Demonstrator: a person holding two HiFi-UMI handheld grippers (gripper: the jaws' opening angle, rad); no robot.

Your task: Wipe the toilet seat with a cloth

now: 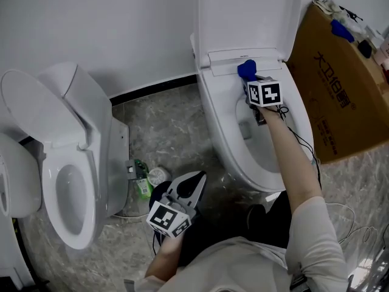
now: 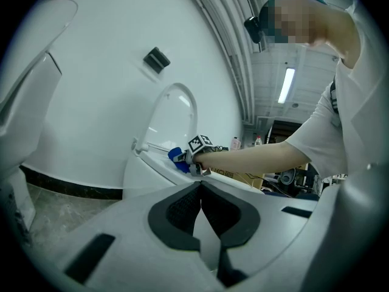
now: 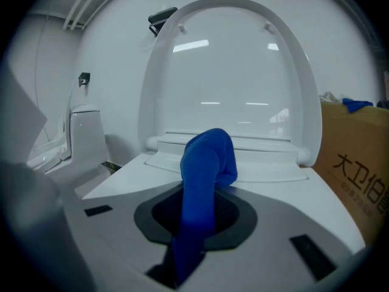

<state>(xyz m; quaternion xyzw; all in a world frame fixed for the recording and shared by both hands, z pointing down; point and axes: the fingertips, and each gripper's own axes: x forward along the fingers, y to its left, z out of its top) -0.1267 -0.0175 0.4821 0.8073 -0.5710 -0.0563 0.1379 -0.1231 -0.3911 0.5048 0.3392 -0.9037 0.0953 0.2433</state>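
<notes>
— Looking over there, what has the right gripper point(image 1: 249, 78) got in it?
— A blue cloth point(image 1: 245, 69). The jaws are clamped on it, and the free end curls up and over past the tips.
— Where is that against the toilet?
— At the back of the toilet seat point(image 1: 220, 111), at the hinge end, just below the raised lid point(image 1: 243, 17). The person's arm stretches across the bowl to get there. I cannot tell from here whether the cloth presses on the seat or hangs just over it.
— What about the left gripper point(image 1: 196, 178)?
— It is held low, close to the person's body, over the grey marbled floor point(image 1: 164, 123) between the two toilets. Its jaws are pressed together with nothing between them. They point towards the toilet with the cloth.
— Two toilets, you say?
— Yes, a second toilet point(image 1: 73, 163) stands off to the person's left, well apart from the first. A small green thing point(image 1: 143, 187) lies on the floor by its base; I cannot make out what it is.
— And on the other side?
— A brown cardboard box point(image 1: 343, 96) stands just beside the toilet, with a blue thing point(image 1: 341, 30) lying on top of it.
</notes>
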